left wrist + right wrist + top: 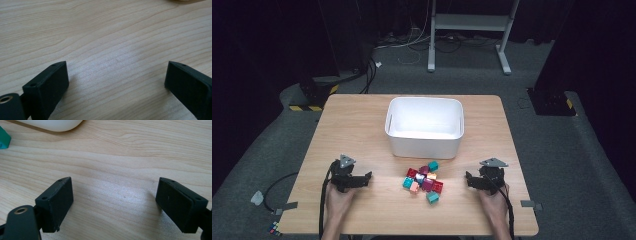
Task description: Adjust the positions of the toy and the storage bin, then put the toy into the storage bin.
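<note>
A heap of small toy bricks (424, 181), red, teal, magenta and orange, lies on the wooden table (362, 130) in front of a white bin (424, 125). My left gripper (354, 179) rests on the table to the left of the heap, held by a hand. Its jaws stand wide apart over bare wood (117, 72). My right gripper (479, 181) rests to the right of the heap, also open, with only wood between its fingers (115, 195). A teal brick (3, 138) and the bin's rounded corner (55, 125) show at the top left of the right gripper view.
The white bin looks empty and stands at the table's middle, toward the far edge. Cables trail from both grippers over the near edge. Beyond the table are a dark carpet, a white frame (469, 30) and black stands with yellow-striped bases (312, 97).
</note>
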`<state>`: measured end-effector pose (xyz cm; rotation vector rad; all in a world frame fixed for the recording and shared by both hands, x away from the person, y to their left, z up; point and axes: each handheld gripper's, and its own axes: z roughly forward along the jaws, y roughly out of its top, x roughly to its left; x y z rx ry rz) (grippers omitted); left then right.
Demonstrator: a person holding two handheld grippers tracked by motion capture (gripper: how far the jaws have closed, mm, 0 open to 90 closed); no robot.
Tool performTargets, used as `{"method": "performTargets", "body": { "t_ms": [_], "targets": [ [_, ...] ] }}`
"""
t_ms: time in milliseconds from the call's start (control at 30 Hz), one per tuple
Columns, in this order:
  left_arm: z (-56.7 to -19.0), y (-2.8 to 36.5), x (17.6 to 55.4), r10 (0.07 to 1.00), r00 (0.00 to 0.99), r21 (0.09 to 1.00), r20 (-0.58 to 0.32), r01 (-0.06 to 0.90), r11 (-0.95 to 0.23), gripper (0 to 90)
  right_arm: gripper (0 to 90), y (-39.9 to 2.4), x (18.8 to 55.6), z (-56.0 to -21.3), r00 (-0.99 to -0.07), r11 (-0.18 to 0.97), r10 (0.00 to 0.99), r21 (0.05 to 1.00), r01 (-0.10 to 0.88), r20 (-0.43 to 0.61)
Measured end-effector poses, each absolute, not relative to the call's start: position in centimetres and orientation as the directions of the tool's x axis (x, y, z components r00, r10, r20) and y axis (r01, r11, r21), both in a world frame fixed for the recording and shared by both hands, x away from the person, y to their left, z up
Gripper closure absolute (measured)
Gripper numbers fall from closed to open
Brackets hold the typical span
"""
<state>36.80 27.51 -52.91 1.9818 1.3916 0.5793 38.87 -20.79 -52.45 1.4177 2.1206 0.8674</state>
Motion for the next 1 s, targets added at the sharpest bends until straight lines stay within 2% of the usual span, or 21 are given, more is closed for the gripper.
{"method": "performTargets", "body": {
  "t_ms": [300,700,1000],
  "targets": [
    [-52.9,27.6,36.5,0.945,0.327,0.729,-0.011,0.649,-0.216,12.2,15.2,-20.9,38.9,-52.4,-0.382,0.28,0.924,0.709,0.647,-0.016],
    [-52.8,27.6,36.3,0.941,0.338,0.731,-0.004,0.643,-0.227,14.1,18.6,-20.6,38.6,-52.2,-0.367,0.27,0.93,0.697,0.664,-0.011],
    [-52.8,27.6,36.3,0.941,0.338,0.732,-0.004,0.642,-0.228,14.2,23.9,-20.1,37.4,-52.3,-0.407,0.288,0.913,0.718,0.634,-0.007]
  ]
}}
